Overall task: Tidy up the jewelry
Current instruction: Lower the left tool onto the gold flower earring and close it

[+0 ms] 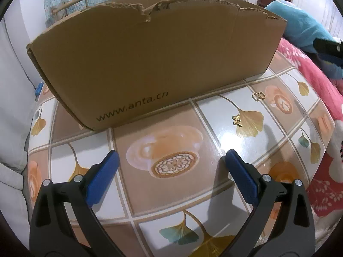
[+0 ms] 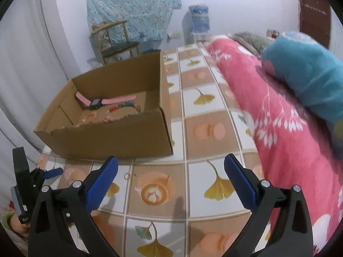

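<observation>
Right wrist view showed a pink watch (image 2: 100, 102) and beaded bracelet (image 2: 125, 106) already inside the cardboard box (image 2: 120, 135); my right gripper (image 2: 170, 171) gaped wide and empty. At two o'clock from my equally wide left gripper (image 1: 171, 162), a butterfly charm (image 1: 237, 120) and small hoop earrings (image 1: 258, 96) waited on the tablecloth (image 1: 171, 199).

I see the cardboard box (image 1: 150, 60) at the back of the tabletop (image 1: 175, 194). In front, to its right: butterfly charm (image 1: 237, 120), small hoops (image 1: 258, 96) behind it. Watch (image 2: 96, 102) and bracelet (image 2: 124, 107) inside the box.

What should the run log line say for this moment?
left tongs open | right tongs open | butterfly charm, earrings on table | watch in box
</observation>
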